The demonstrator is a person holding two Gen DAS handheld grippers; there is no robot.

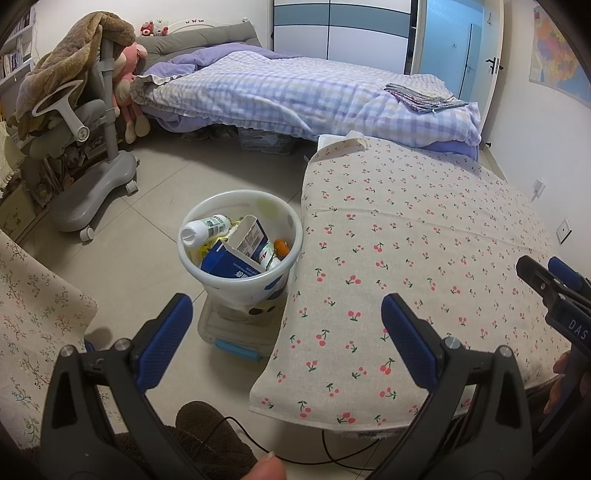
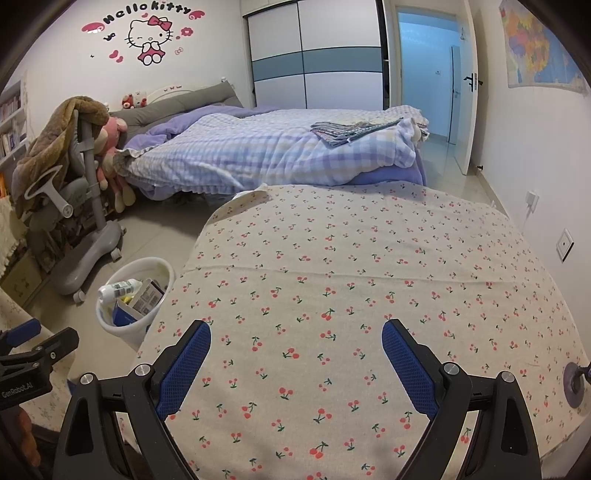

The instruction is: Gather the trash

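Both tongs released and empty: my left tongs point(image 1: 287, 321) sit over the floor at the table point(image 1: 424, 258) edge, right tongs point(image 2: 296, 354) over its cherry-print cloth. White bin point(image 1: 240, 236) stands just left of the table, holding a bottle point(image 1: 207, 228) and blue carton point(image 1: 236, 254). Bed point(image 1: 295, 96) beyond.

You are working in a child's bedroom at home: a bed point(image 2: 273, 155) under a checked purple quilt, a cartoon-cat wall decal point(image 2: 149, 35), plush toys point(image 2: 110, 147) beside a grey study chair point(image 1: 92, 147), a sliding wardrobe point(image 2: 314, 55), and a cherry-print cloth-covered table point(image 2: 369, 295).
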